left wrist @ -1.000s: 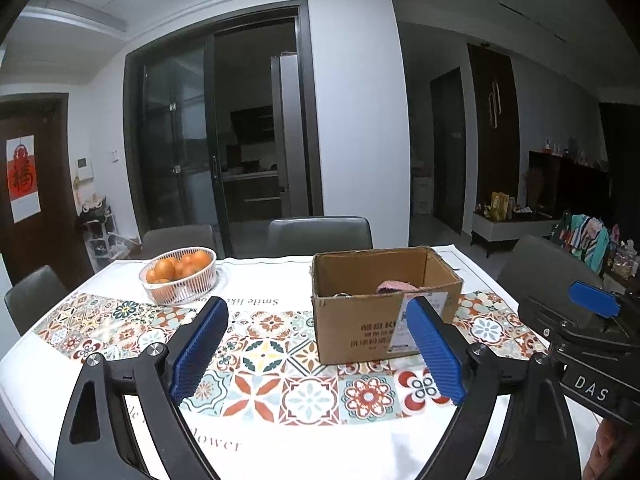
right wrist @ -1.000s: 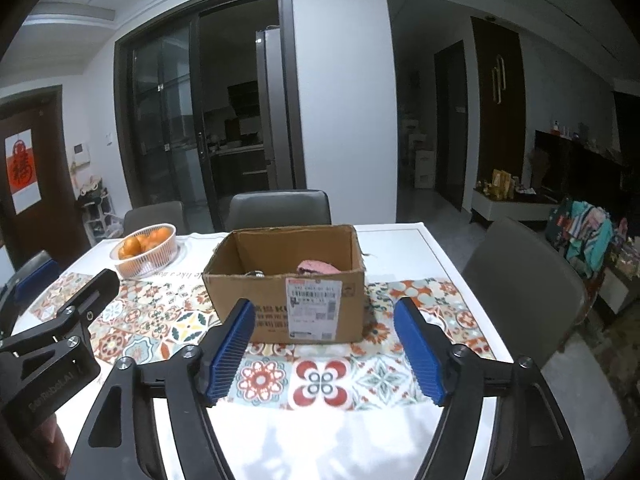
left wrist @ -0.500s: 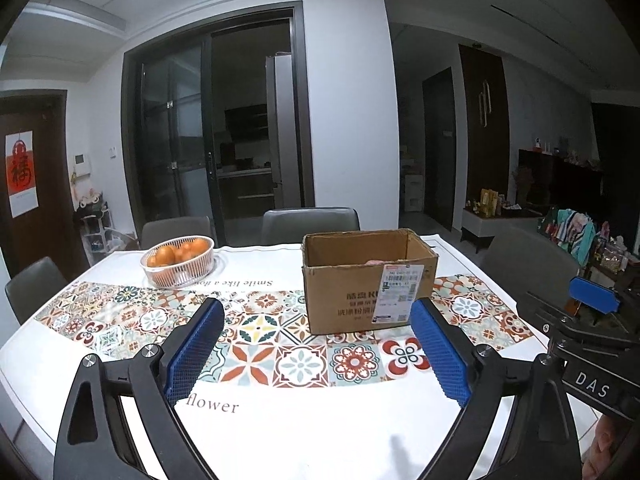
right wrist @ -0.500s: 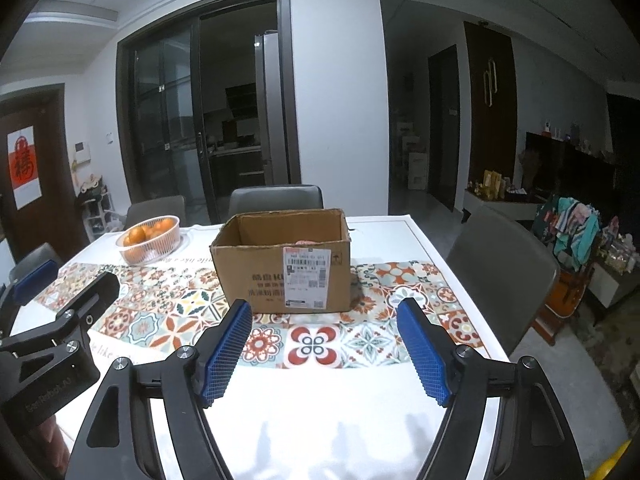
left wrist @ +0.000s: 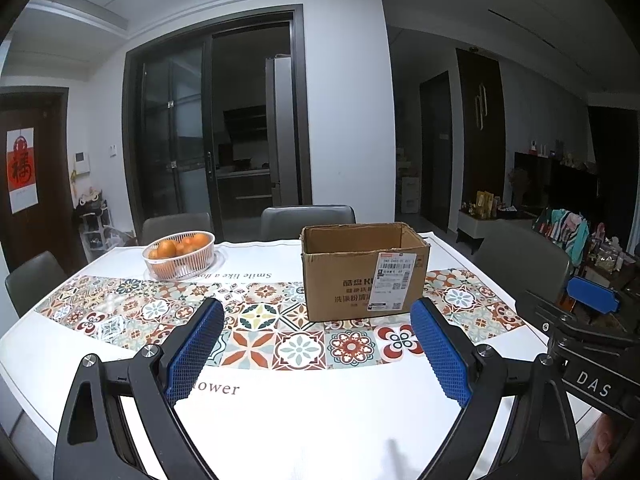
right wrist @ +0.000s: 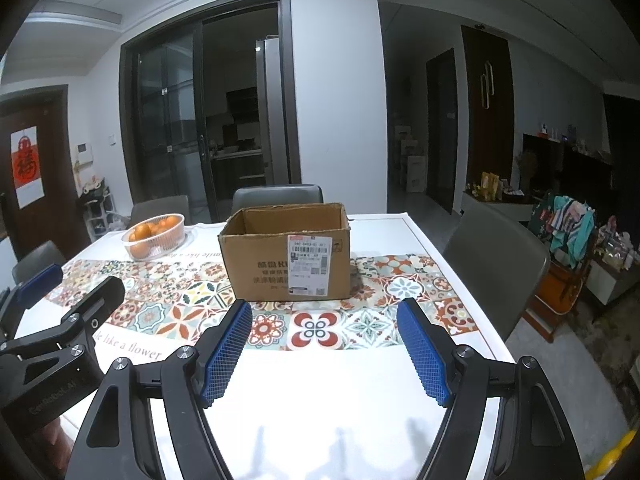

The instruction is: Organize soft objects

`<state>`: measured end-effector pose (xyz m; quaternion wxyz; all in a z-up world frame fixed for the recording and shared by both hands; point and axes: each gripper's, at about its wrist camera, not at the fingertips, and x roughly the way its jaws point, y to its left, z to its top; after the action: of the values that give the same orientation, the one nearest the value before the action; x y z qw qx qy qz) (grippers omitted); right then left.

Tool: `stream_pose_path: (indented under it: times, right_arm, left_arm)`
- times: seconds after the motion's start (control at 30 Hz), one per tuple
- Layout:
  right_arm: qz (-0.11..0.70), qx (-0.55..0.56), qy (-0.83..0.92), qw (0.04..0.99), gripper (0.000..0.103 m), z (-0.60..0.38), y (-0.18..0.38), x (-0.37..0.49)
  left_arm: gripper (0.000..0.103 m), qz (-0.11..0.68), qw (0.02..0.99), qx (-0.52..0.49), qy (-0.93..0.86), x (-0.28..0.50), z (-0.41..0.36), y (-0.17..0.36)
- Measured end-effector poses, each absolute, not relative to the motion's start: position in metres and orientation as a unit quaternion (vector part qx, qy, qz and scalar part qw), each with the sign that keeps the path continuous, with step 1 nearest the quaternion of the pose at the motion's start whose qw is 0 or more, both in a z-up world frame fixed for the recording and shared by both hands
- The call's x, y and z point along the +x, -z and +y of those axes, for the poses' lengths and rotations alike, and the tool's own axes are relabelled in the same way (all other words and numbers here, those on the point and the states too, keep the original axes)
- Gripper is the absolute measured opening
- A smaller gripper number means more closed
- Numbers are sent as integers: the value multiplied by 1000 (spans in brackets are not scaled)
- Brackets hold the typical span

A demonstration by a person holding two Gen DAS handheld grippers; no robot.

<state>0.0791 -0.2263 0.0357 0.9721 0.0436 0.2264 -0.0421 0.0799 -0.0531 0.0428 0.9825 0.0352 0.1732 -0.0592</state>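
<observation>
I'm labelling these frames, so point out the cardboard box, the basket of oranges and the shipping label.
cardboard box (left wrist: 340, 292), left wrist view, front wall.
basket of oranges (left wrist: 180, 266), left wrist view, white side wall.
shipping label (right wrist: 310, 264), right wrist view, label's middle.

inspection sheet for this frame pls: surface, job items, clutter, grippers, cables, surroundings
Surface: table with white cloth and patterned tile band.
Job's things: open cardboard box on the band; contents not visible from here.
Clutter: basket of oranges, apart from the box.
Grippers: left gripper open, empty; right gripper open, empty.
Cables: nothing seen.
Surroundings: grey chairs, dark glass doors, clothes heap.
</observation>
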Motion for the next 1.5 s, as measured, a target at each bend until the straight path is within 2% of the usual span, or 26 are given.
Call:
stream_pose_path:
  times: [0.63,0.9,1.5]
  right_arm:
    - [223,44,36,973,76,-222,-34,68]
    - [223,45,35,973,76,-221,-33,64]
    - [228,45,35,972,76,-220,-32,65]
  left_arm:
    - [99,165,984,33,55,66,-49,-43]
    - [103,164,985,32,53,66,-50,-43]
    - [103,167,984,33,49,65,-50,-40]
